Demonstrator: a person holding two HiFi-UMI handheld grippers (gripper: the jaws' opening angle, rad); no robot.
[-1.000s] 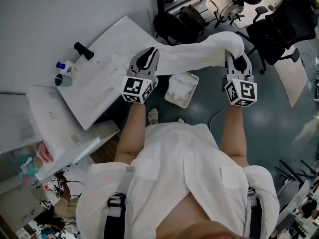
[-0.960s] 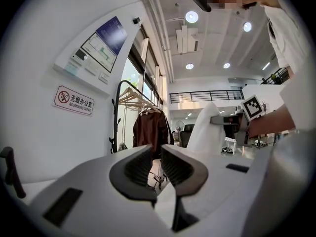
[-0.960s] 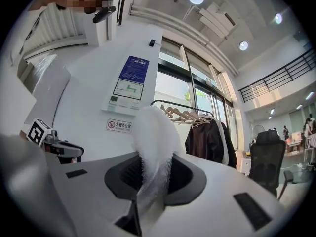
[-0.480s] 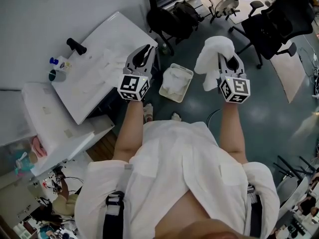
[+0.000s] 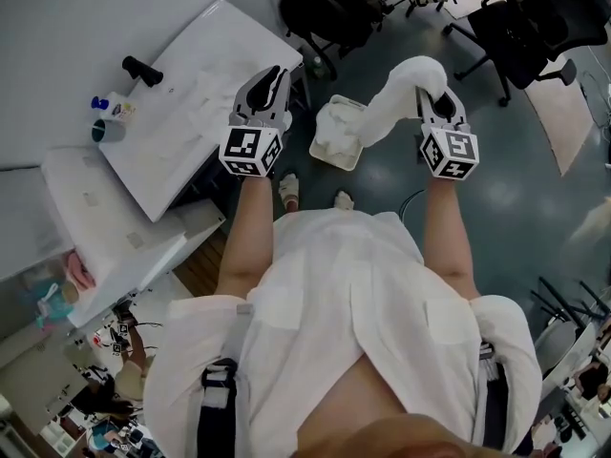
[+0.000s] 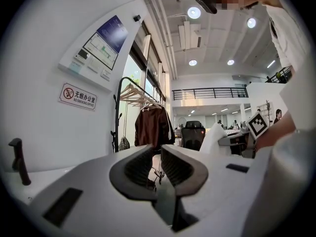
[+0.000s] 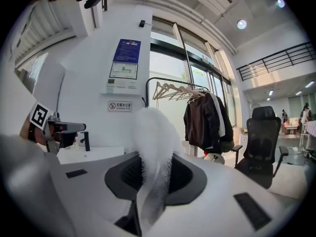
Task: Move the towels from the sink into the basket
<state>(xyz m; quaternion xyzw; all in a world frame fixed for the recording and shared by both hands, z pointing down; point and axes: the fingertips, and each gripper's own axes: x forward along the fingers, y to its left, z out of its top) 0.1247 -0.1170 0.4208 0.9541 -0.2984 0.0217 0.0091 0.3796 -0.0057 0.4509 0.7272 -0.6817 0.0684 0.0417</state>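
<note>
A white towel [image 5: 393, 101] hangs from my right gripper [image 5: 430, 84], which is shut on one end of it. The free end droops left, over the edge of the white basket [image 5: 327, 163] on the floor. That basket holds another white towel [image 5: 336, 132]. In the right gripper view the fluffy towel [image 7: 152, 142] stands up between the pads of the right gripper [image 7: 155, 161]. My left gripper [image 5: 270, 76] hovers by the corner of the white sink counter [image 5: 181, 113], its jaws a little apart with nothing between them [image 6: 157, 154].
A black faucet [image 5: 141, 68] stands on the counter, with a cup and a small bottle [image 5: 107, 117] beside it. Black office chairs [image 5: 535, 17] and a dark bag [image 5: 329, 8] stand beyond the basket. A coat rack with jackets [image 6: 153, 125] is by the window.
A second ago the towel was stretched between both grippers. The left gripper has let go, and the towel now hangs from the right gripper alone, swung over toward the basket.
</note>
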